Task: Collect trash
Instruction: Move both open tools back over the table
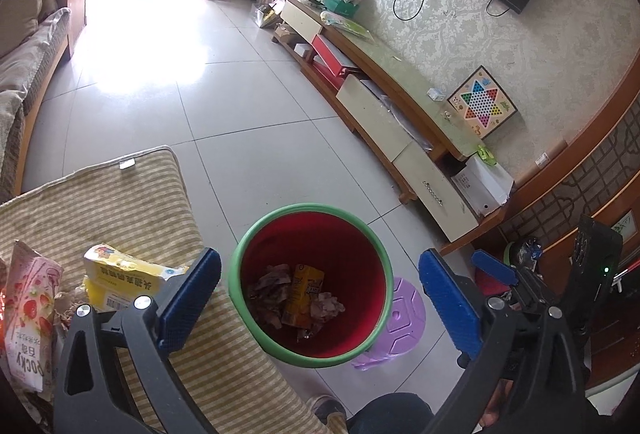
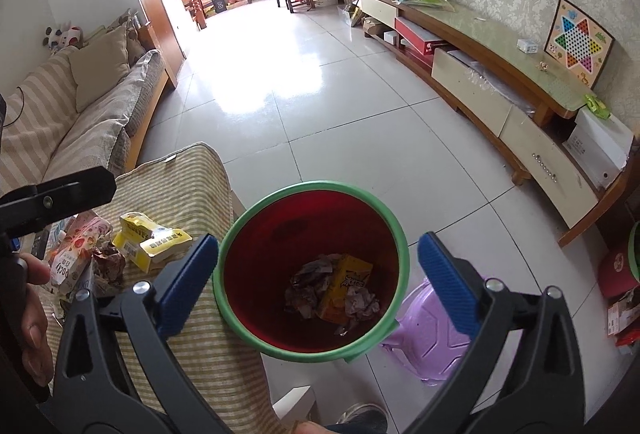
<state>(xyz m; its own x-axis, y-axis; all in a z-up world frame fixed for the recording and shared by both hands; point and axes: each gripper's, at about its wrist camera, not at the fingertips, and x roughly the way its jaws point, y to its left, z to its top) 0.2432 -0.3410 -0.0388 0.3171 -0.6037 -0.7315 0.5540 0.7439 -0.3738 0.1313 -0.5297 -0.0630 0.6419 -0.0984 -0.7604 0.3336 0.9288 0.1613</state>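
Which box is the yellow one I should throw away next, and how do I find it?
Find the striped cloth left of the red bin with the green rim. On it lies a small pile of wrappers, and the yellow box is the piece nearest the bin. It is torn open, bright yellow with dark writing and a barcode, unlike the pink Pocky packet beside it.

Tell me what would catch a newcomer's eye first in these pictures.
The red bin with a green rim sits dead centre on the tiled floor, a yellow carton and crumpled wrappers inside. Left of it, a yellow box and Pocky packet lie on the striped cover.
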